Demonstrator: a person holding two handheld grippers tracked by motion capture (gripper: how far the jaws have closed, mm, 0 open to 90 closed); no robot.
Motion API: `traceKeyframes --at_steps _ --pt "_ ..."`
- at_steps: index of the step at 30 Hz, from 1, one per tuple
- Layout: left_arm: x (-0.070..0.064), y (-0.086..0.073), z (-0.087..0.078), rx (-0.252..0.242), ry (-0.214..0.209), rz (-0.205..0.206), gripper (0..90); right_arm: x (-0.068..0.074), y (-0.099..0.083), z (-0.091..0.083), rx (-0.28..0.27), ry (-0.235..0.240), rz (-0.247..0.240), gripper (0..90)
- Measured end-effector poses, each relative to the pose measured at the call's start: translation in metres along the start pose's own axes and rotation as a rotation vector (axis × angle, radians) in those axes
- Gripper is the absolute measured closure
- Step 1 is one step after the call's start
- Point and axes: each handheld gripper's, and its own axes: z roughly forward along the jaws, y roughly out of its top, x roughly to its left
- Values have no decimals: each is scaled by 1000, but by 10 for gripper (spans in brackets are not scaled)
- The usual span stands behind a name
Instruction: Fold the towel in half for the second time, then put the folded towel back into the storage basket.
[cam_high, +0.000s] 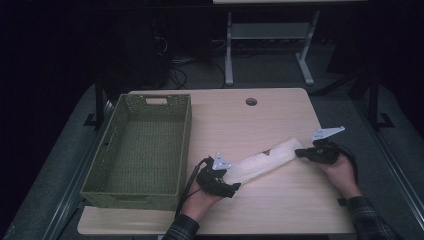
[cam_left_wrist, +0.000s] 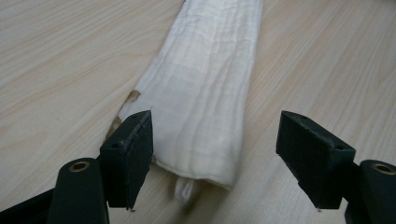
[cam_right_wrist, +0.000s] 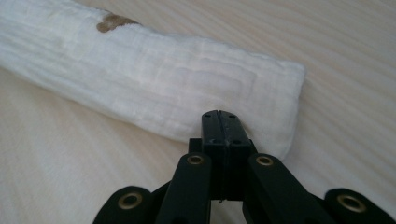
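Folded cloth (cam_high: 265, 159) lies as a long strip, diagonal on the tabletop (cam_high: 280, 210), just right of the green basket (cam_high: 142, 145). Left tool (cam_high: 220, 184) at the strip's near end, jaws spread wide; in the left gripper view the cloth (cam_left_wrist: 205, 93) end sits between them, left jaw touching or nearly touching its edge, right jaw well clear, nothing gripped. Right tool (cam_high: 312, 152) at the far end, jaws pressed together; in the right gripper view the tips lie on the cloth (cam_right_wrist: 154, 79) edge, but whether fabric is pinched cannot be told. Brown mark (cam_right_wrist: 111, 22) on the upper edge. Risks, as judged: if the left tool closes from here it may catch only the top layer, so the fold opens on lifting. If the right tool holds nothing, that end will stay down and the strip will drag or twist. The small loop (cam_left_wrist: 185, 190) at the near end could snag.
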Motion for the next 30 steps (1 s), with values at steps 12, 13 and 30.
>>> traceKeyframes --at_steps 12,13,30 --pt "11 14 6 -5 15 15 294 -8 14 12 -21 4 20 723" --pt "13 17 7 -9 18 15 300 -7 12 9 -30 4 22 689" --pt "48 30 34 87 92 -41 896 19 -10 -23 -71 -7 36 364"
